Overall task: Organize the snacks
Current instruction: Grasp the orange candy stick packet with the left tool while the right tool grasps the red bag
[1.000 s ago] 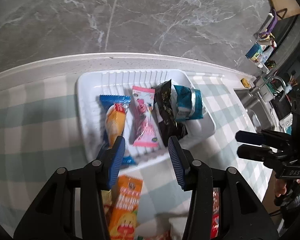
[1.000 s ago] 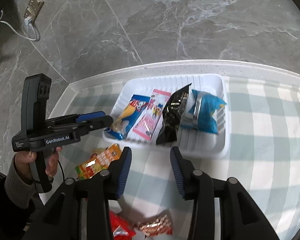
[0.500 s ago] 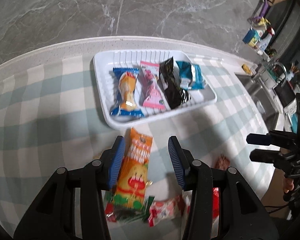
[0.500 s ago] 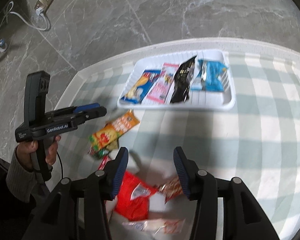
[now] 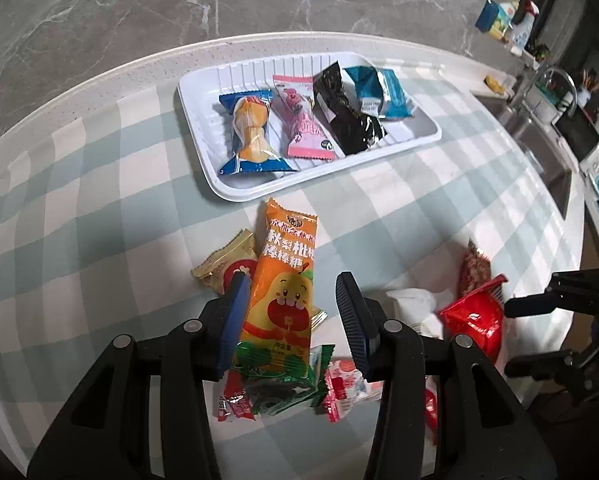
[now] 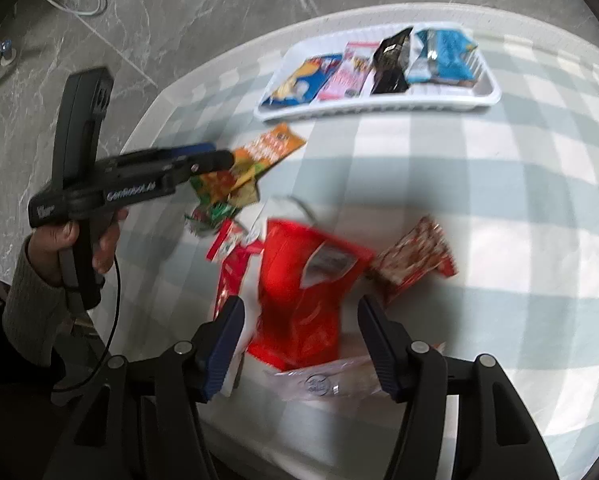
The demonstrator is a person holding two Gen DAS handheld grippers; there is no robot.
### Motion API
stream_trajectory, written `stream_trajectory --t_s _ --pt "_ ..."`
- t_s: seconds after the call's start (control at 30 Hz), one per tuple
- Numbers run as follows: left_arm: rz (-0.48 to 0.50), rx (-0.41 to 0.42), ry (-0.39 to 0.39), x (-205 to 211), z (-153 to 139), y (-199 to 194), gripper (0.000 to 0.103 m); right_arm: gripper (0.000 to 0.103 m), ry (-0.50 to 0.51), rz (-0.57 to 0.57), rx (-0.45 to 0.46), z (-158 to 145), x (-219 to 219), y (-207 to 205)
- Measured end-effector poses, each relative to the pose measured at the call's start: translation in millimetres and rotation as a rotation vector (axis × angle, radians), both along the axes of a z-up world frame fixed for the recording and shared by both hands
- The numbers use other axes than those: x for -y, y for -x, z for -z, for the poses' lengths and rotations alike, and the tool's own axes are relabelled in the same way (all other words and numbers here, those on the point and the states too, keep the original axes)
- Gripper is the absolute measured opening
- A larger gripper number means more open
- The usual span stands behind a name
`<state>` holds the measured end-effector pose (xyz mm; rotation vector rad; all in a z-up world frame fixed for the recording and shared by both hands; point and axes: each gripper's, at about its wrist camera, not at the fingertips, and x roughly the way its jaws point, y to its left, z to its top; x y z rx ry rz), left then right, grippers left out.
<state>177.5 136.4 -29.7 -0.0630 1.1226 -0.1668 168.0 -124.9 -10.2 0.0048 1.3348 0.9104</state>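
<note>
A: Left gripper (image 5: pixel 295 312)?
B: Jaws spread, glossy orange wrapper (image 5: pixel 281 286) lying flat between them, apparently untouched.
A: Right gripper (image 6: pixel 299 340)?
B: Jaws opening over a crinkly red bag (image 6: pixel 299 292); blurred. Ribbed white tray (image 5: pixel 195 136) beyond.

Black hand-held gripper (image 6: pixel 299 344) frames, blue ribbed pads (image 6: pixel 225 346), silver screws, white lettering, thin black cable; grey knitted sleeve (image 6: pixel 27 304).

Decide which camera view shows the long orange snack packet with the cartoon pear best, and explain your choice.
The left wrist view. There the orange packet lies sharp and nearly whole, its print and pear face readable, between the open fingers of the left gripper. In the right wrist view the same packet is small, blurred and partly hidden behind that gripper.
</note>
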Motion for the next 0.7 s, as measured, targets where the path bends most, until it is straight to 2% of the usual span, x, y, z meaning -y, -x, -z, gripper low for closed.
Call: stream_trajectory --t_s 0.3,0.7 --pt "0.079 -0.014 -0.104 14 12 -6 0.043 0.062 0.028 0.013 -0.02 12 -9 5" --pt "0.21 -0.008 -0.325 42 37 -12 0.043 0.059 0.028 0.014 -0.052 24 -17 -1"
